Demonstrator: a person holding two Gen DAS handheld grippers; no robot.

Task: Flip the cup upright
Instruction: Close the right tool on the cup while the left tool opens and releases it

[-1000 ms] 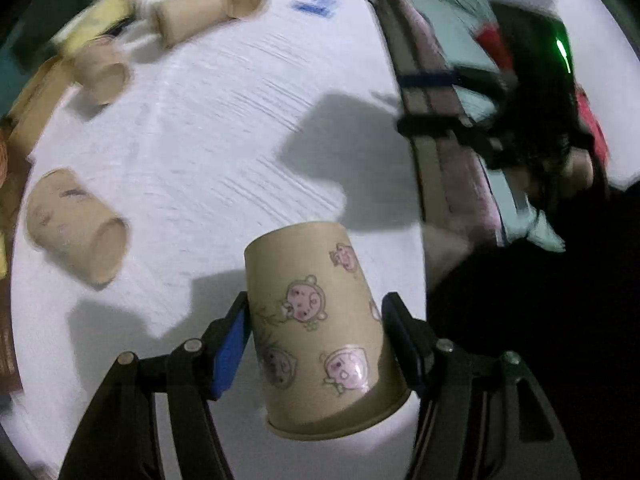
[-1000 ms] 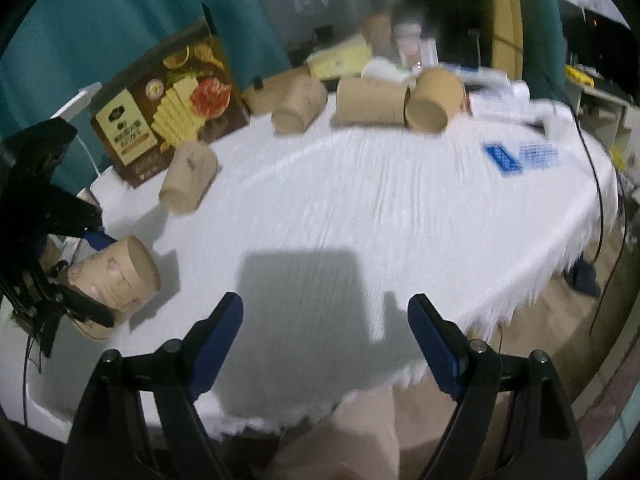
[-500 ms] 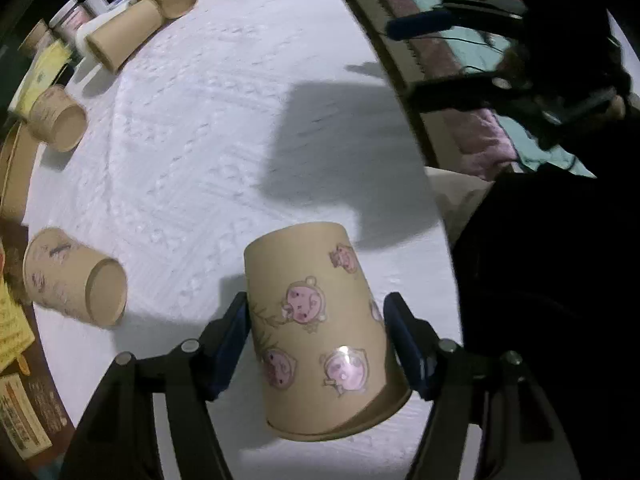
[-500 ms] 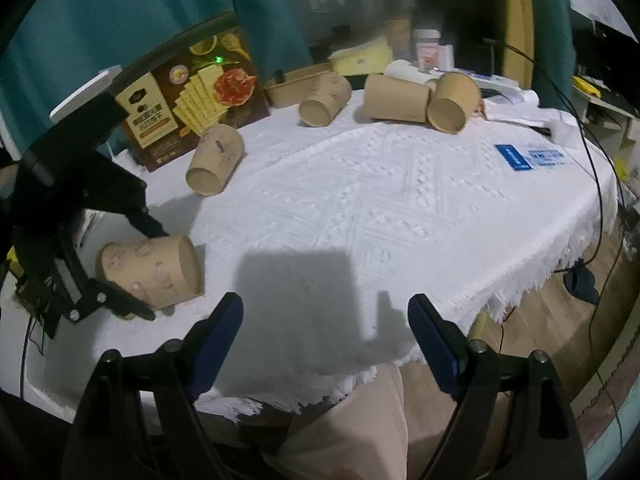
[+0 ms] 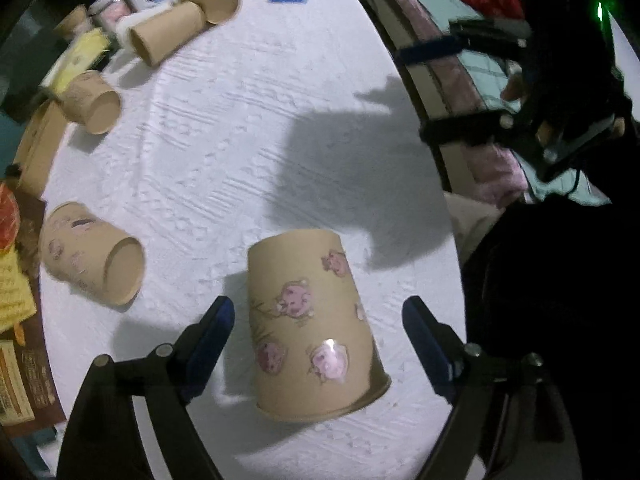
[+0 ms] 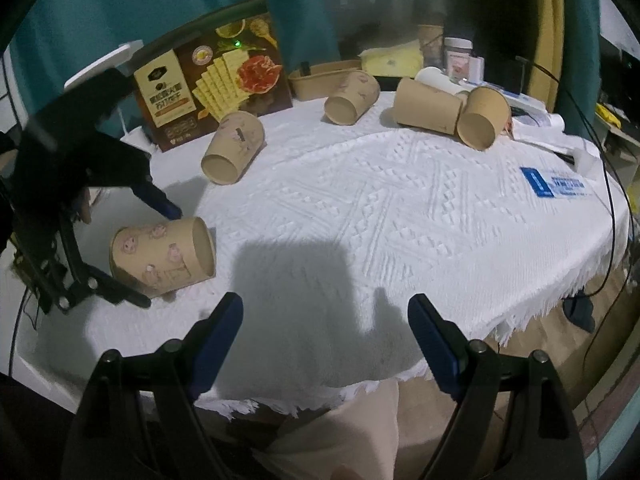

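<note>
The left tongs (image 5: 318,332) point steeply down at the worktop, and their jaws have just been opening: the blue pads (image 5: 214,330) now stand clear on either side of the tan paper cup printed with pink cartoon pigs (image 5: 308,332), which sits between them without being pressed. From the right wrist view that same cup (image 6: 162,258) lies on its side on the white textured tablecloth (image 6: 392,200), its open mouth turned toward the middle of the worktop, near the left front edge; the left tongs (image 6: 156,258) straddle it, and the hand behind them is mostly lost in dark shadow. The right tongs (image 6: 324,336) hover wide apart over the near edge of the cloth with nothing between their blue pads (image 6: 222,332); a broad shadow falls just ahead of them. Farther out, another tan paper cup (image 6: 234,148) lies tipped over near a brown cracker box with yellow crackers pictured on it (image 6: 212,88), whose small print is unreadable. A third tipped paper cup (image 6: 352,98) and a pair of plain tan paper cups (image 6: 452,114) touching each other lie toward the far rim. Behind them small jars and papers crowd together, too blurred to identify. A blue-and-white card (image 6: 556,184) lies flat at the right side. The left wrist view is smeared at its far edge.
</note>
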